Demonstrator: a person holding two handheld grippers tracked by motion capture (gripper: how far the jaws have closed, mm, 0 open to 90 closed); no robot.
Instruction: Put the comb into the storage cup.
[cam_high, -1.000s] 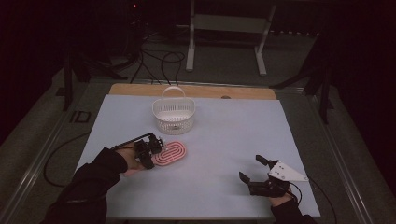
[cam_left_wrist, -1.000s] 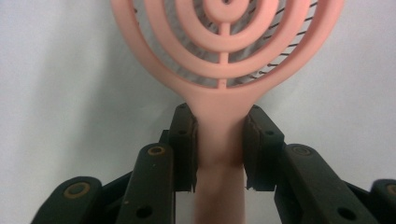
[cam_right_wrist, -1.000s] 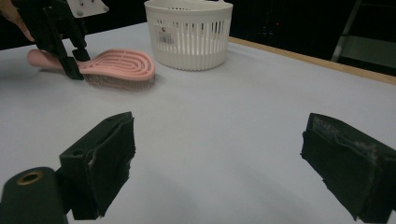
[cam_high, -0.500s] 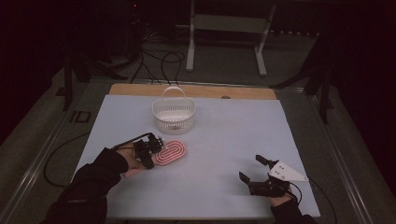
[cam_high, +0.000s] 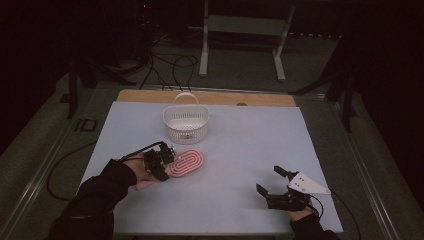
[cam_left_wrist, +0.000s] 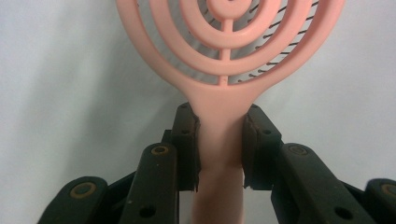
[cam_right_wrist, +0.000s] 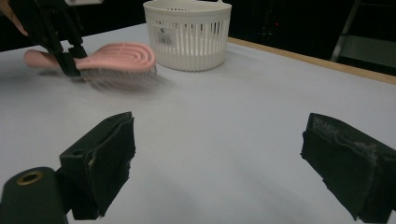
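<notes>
At left, our left gripper (cam_high: 161, 162) has its fingers (cam_left_wrist: 187, 140) clamped on the pink hairbrush (cam_high: 185, 162) at its neck, low on the worktop (cam_high: 240, 150). We judge it gripped; next, lift toward the white basket (cam_high: 185, 122). Our right gripper (cam_high: 272, 187) rests, fingers apart.

On the desk (cam_high: 240, 150) there was one pink hairbrush (cam_high: 184, 163) with a vented, ringed head, and one white slatted plastic basket (cam_high: 185, 123) with a single arched handle. Two hand-held tools were present, the left tool (cam_high: 162, 161) and the right tool (cam_high: 270, 181). One person's two forearms came in from the near edge.
</notes>
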